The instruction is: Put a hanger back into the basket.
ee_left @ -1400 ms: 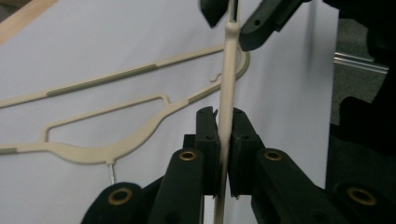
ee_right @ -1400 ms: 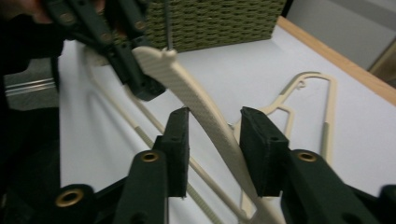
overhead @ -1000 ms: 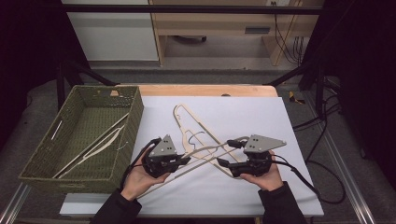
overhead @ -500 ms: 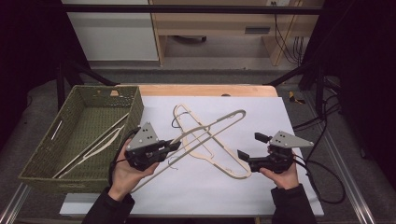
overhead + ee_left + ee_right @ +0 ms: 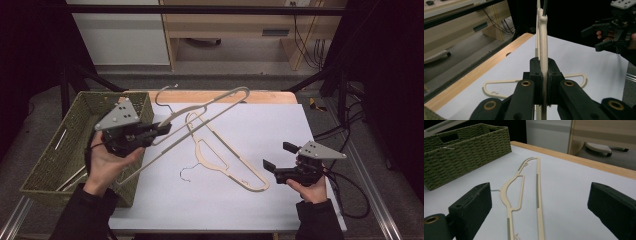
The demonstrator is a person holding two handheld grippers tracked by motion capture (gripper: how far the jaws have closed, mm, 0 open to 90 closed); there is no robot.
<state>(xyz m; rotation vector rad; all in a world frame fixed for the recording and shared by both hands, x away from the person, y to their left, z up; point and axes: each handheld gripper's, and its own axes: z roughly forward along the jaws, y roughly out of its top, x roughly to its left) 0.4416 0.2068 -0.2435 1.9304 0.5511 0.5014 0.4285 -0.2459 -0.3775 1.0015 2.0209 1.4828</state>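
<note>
High view: nearest the person, the right tongs (image 5: 272, 169) have just been opening and now stand apart with nothing between them, having let go of the lifted hanger (image 5: 200, 122), which the left tongs (image 5: 162, 131) alone hold clamped above the surface (image 5: 280, 125), raised since a second ago. Farther off, a second hanger (image 5: 225, 162) lies flat, and the basket (image 5: 75, 135) at the left edge stands open, likely its destination.
</note>
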